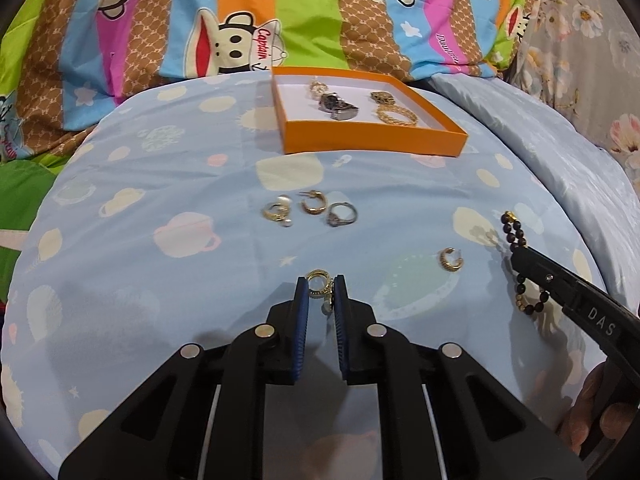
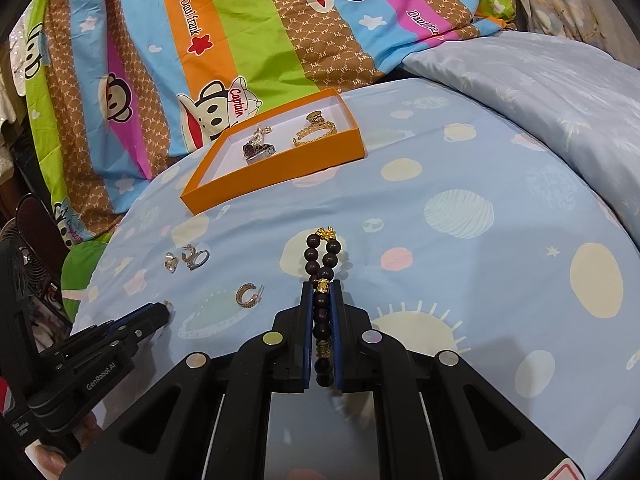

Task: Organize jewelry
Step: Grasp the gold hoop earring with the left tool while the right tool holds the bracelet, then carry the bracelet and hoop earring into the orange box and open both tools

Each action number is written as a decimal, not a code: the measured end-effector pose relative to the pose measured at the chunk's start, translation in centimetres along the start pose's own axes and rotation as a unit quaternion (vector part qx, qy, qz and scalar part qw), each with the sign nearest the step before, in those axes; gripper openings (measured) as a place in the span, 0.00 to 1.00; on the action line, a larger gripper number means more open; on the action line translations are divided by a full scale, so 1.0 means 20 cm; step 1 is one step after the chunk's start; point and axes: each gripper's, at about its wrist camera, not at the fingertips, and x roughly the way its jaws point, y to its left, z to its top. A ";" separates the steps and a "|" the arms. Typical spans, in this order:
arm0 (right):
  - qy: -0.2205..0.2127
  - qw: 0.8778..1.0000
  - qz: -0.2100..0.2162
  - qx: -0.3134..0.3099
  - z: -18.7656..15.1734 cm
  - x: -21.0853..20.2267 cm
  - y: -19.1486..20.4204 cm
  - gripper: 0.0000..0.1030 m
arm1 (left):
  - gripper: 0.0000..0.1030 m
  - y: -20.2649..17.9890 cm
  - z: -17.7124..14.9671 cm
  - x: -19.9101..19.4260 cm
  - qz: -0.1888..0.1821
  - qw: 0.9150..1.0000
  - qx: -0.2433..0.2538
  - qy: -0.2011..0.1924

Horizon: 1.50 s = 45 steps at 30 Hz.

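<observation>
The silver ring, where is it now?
In the left wrist view the silver ring lies on the blue sheet, right of a gold hoop earring.

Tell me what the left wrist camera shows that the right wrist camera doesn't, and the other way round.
Only the left wrist view shows the small gold hoop earring clamped in the left gripper. Only the right wrist view shows the dark bead bracelet running down between the right gripper fingers. Both share the orange box holding jewelry, the loose gold half-hoop earring and the silver ring on the blue sheet.

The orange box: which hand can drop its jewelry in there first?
Probably the left gripper: already shut on a gold earring, with the orange box straight ahead.
</observation>
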 end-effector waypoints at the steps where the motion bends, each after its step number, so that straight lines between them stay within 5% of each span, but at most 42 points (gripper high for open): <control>1: 0.000 1.000 0.000 0.000 0.00 0.00 0.00 0.07 | 0.11 0.02 0.00 -0.01 0.001 1.000 -0.003 -0.001; 11: 0.001 1.000 0.001 0.000 0.01 0.00 0.01 0.07 | 0.11 0.12 0.01 -0.09 -0.007 1.000 -0.022 -0.009; 22: -0.029 0.999 0.005 -0.019 0.26 0.02 0.05 0.07 | 0.11 0.05 0.31 -0.15 -0.021 0.998 -0.004 -0.066; 35: -0.028 0.999 0.027 -0.027 0.61 0.28 0.11 0.07 | 0.11 -0.01 0.72 0.10 -0.021 0.995 0.002 -0.096; 45: 0.004 0.999 0.037 -0.031 0.73 0.58 0.20 0.07 | 0.11 -0.05 0.84 0.39 -0.016 0.997 0.007 -0.075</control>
